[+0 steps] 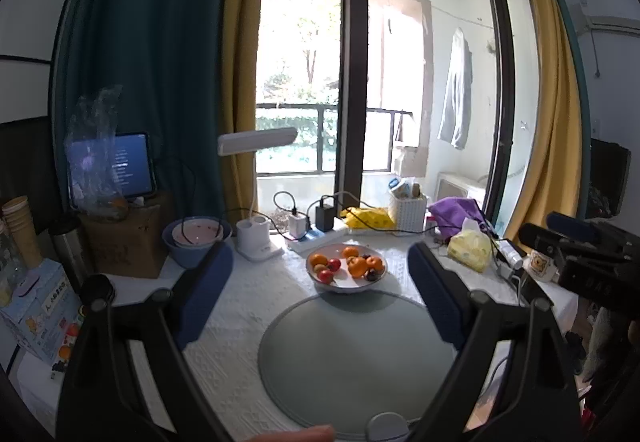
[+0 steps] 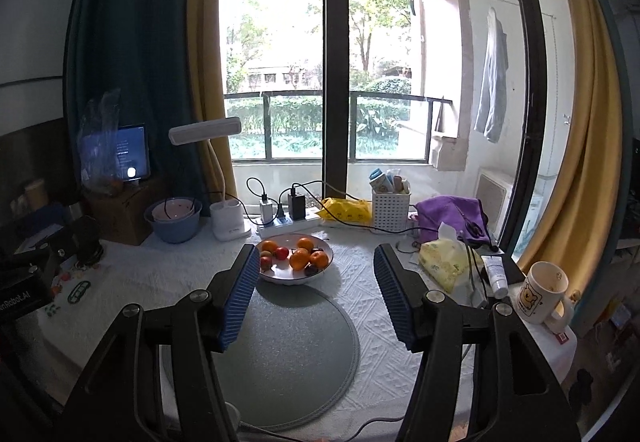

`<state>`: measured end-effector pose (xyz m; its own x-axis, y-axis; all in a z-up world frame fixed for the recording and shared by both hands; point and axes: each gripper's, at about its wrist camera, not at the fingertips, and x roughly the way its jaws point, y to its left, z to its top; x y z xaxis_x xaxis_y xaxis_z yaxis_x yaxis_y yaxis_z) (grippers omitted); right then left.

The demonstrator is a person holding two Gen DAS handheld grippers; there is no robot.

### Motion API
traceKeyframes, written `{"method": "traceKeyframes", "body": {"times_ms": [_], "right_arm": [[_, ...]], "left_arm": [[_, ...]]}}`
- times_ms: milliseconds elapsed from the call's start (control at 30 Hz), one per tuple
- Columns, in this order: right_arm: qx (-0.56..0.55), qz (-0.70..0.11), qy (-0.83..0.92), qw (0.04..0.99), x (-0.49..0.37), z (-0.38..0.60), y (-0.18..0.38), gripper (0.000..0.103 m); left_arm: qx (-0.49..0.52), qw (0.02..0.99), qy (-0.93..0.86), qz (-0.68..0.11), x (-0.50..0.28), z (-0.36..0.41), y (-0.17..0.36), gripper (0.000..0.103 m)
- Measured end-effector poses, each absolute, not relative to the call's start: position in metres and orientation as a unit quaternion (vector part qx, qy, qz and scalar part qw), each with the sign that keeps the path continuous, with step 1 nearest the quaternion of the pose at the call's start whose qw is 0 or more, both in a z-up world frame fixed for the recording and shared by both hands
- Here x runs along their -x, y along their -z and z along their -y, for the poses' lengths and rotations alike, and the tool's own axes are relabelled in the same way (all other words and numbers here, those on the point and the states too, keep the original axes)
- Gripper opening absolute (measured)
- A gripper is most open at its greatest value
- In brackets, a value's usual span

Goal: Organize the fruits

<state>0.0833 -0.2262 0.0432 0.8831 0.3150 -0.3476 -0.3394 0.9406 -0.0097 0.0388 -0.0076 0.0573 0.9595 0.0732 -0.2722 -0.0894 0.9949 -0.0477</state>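
A white bowl [image 1: 352,284] [image 2: 288,276] sits at the far edge of a round grey mat [image 1: 352,358] [image 2: 288,354] on the white tablecloth. It holds several fruits: oranges [image 1: 357,266] [image 2: 300,258], small red fruits [image 1: 334,264] [image 2: 282,252] and a dark plum [image 1: 373,274] [image 2: 311,269]. My left gripper [image 1: 320,262] stands open above the mat, short of the bowl, with nothing between its blue pads. My right gripper [image 2: 316,266] is also open and empty, its left finger [image 2: 240,282] just beside the bowl's rim.
At the table's back stand a blue bowl stack [image 1: 196,242] [image 2: 174,219], a white lamp base [image 1: 256,238], a power strip [image 2: 288,226], a white basket [image 2: 390,209] and a yellow bag [image 2: 344,209]. Right: tissue pack [image 2: 444,262], tube [image 2: 496,274], bear mug [image 2: 542,292]. Boxes [image 1: 40,306] crowd the left.
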Motion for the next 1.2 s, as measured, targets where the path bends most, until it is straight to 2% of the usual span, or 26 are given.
{"method": "traceKeyframes", "body": {"times_ms": [1200], "right_arm": [[0.037,-0.179,-0.179,0.967,-0.0831,0.2219,-0.0410,0.062]], "left_arm": [[0.024,0.990,-0.032,-0.135,-0.0347,0.0171,-0.0585,0.090]]}}
